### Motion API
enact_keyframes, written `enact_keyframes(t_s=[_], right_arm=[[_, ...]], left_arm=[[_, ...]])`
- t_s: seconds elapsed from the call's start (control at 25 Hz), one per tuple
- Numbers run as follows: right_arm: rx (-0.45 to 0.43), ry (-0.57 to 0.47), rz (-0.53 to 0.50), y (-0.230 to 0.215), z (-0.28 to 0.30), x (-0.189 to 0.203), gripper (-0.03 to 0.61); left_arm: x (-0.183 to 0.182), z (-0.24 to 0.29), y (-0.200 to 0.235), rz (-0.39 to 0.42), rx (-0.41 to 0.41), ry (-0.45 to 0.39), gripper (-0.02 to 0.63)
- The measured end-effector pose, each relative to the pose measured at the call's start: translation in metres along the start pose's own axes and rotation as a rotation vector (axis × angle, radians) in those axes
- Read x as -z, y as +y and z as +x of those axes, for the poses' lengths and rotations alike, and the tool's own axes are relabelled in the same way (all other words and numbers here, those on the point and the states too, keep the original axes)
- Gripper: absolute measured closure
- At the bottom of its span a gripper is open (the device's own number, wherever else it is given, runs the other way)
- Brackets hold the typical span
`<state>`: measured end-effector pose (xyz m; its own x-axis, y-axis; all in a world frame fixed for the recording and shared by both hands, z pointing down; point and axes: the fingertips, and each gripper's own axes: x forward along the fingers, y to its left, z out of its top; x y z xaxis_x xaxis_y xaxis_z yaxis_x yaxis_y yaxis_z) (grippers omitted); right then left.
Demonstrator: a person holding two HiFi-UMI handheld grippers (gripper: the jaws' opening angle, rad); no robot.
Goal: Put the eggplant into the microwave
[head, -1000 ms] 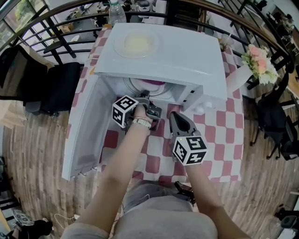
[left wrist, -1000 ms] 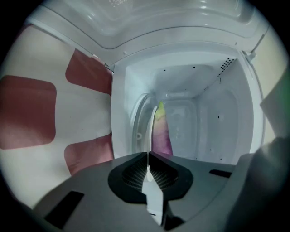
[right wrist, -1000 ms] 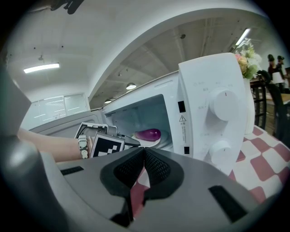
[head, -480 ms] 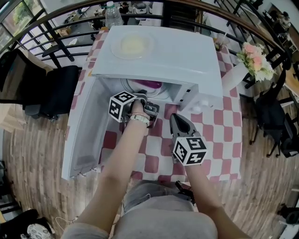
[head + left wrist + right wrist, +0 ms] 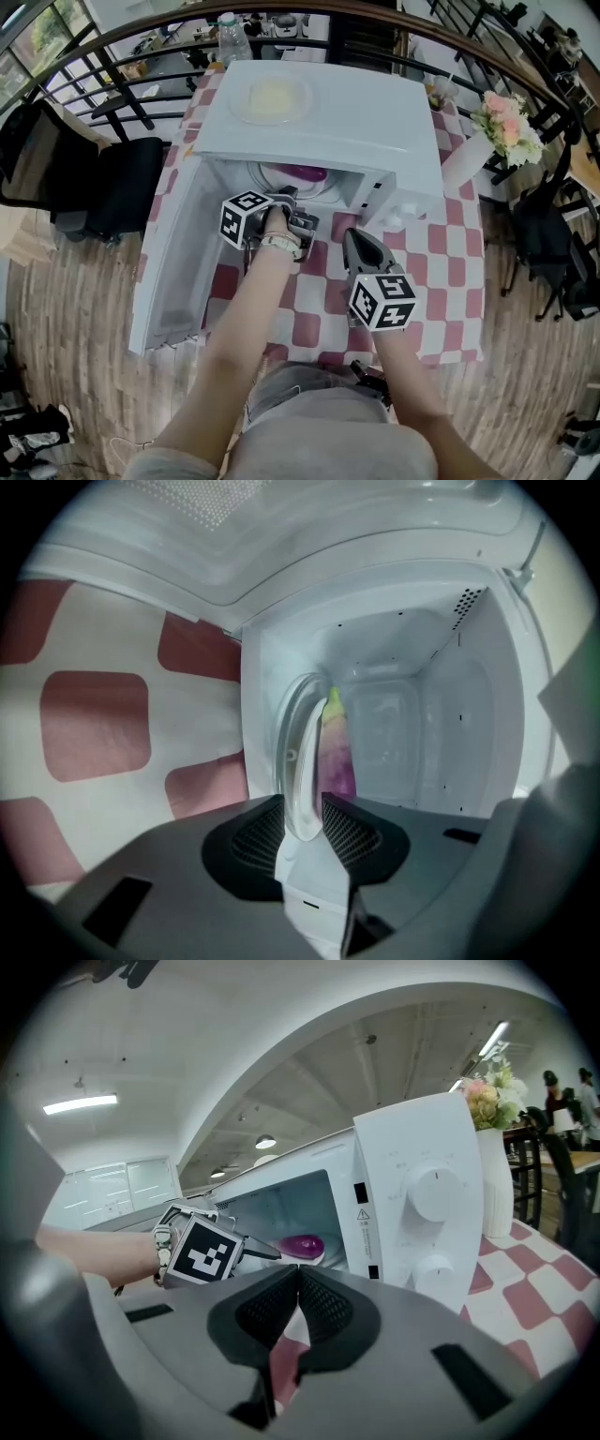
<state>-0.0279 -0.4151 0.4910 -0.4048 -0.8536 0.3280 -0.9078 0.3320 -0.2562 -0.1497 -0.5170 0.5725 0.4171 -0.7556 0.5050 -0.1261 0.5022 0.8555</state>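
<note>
The white microwave (image 5: 328, 122) stands on the checkered table with its door (image 5: 173, 262) swung open to the left. Inside it, the purple eggplant (image 5: 302, 172) lies on a white plate (image 5: 277, 178). My left gripper (image 5: 287, 199) reaches into the mouth of the oven. In the left gripper view its jaws have just been opening and the left gripper (image 5: 302, 822) now stands open, with the plate's rim (image 5: 298, 761) between the pads and the eggplant (image 5: 337, 757) just beyond. My right gripper (image 5: 357, 240) hovers over the table in front of the control panel, and the right gripper (image 5: 298, 1288) is shut on nothing.
A shallow dish (image 5: 271, 96) rests on top of the microwave. A vase of flowers (image 5: 509, 127) stands at the table's right edge and a bottle (image 5: 232, 36) at the back. A black chair (image 5: 112, 178) sits left of the open door. The knobs (image 5: 431, 1194) face my right gripper.
Nothing in the head view has clearly shifted: the left gripper stays at the microwave's mouth and the right gripper holds still over the table.
</note>
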Motion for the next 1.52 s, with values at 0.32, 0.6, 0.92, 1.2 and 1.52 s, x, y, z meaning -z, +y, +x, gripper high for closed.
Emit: enact_keyframes(t_s=[0.32, 0.6, 0.92, 1.2, 1.52], right_arm=[[-0.014, -0.015, -0.009, 0.01, -0.012, -0.009, 0.552], [-0.02, -0.023, -0.022, 0.013, -0.027, -0.014, 0.552], [-0.041, -0.03, -0.04, 0.021, -0.043, -0.023, 0.552], [-0.058, -0.058, -0.05, 0.026, -0.057, -0.033, 0.552], [-0.084, -0.069, -0.081, 0.03, -0.069, -0.039, 0.553]], left_arm=[[0.007, -0.022, -0.006, 0.023, 0.012, -0.005, 0.516], [0.015, -0.042, -0.014, 0.091, 0.038, -0.032, 0.609], [0.025, -0.07, -0.033, 0.128, 0.127, -0.085, 0.609], [0.039, -0.094, -0.049, 0.155, 0.213, -0.108, 0.609], [0.048, -0.12, -0.061, 0.224, 0.313, -0.159, 0.611]])
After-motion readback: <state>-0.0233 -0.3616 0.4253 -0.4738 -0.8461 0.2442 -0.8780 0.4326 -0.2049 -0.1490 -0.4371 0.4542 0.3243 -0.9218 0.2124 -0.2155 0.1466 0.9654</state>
